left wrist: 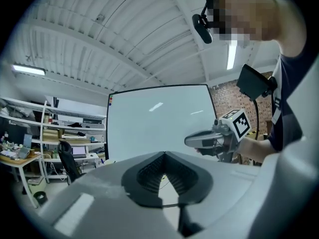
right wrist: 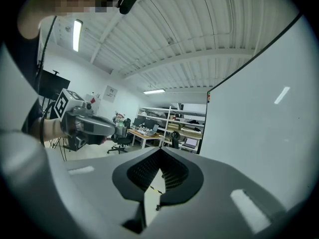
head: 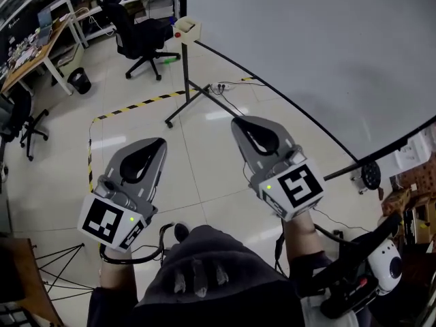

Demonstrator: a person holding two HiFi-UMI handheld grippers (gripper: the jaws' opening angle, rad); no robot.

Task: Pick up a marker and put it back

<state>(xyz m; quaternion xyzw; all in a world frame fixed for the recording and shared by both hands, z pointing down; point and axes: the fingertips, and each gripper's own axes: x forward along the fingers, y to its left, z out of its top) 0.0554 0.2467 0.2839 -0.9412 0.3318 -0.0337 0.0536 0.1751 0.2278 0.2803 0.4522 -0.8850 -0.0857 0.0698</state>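
Observation:
No marker shows clearly in any view. A large whiteboard on a black stand fills the upper right; a small beige tray box sits at its left corner. My left gripper hangs over the floor at lower left, jaws shut and empty. My right gripper is beside it, nearer the board, also shut on nothing. In the left gripper view my left gripper faces the whiteboard, with the right gripper to its right. In the right gripper view my right gripper points along the whiteboard.
The stand's black legs spread over the tiled floor, with a power strip and yellow-black tape nearby. An office chair, a desk and a bin stand at far left. Tripod legs are at lower left.

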